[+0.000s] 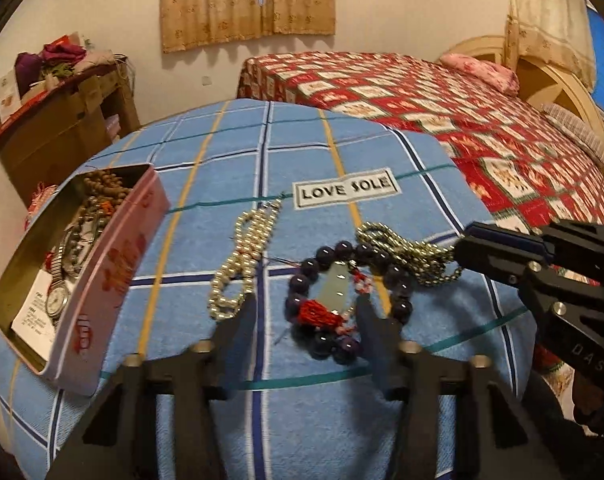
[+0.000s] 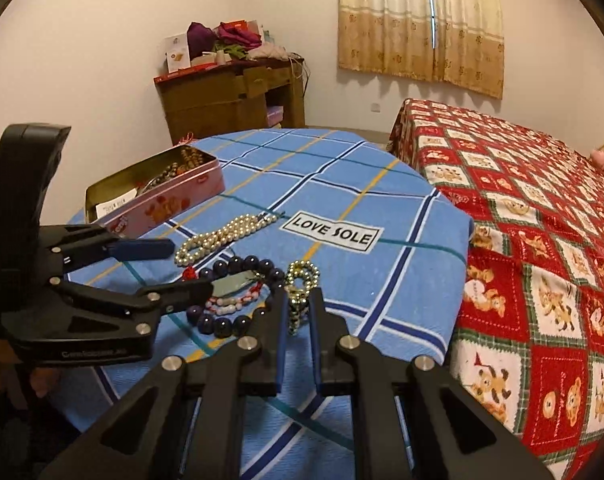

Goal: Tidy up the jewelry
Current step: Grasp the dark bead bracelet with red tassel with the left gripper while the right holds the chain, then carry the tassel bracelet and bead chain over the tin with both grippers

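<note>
Trouble starts with the tangle: your right gripper point(image 2: 298, 308) is pinched on the gold chain point(image 2: 300, 280), which lies touching the dark bead bracelet point(image 1: 342, 300), so lifting could drag the beads along. Your left gripper point(image 1: 306, 316) stands partly spread around that bracelet, pads not yet pressing. The pearl strand point(image 1: 242, 256) lies just beside it; the tin point(image 1: 102, 280) waits near the cloth's edge, easily knocked

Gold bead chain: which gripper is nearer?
Right. The right gripper is shut on the gold bead chain; the left gripper straddles the dark bead bracelet beside it.
</note>
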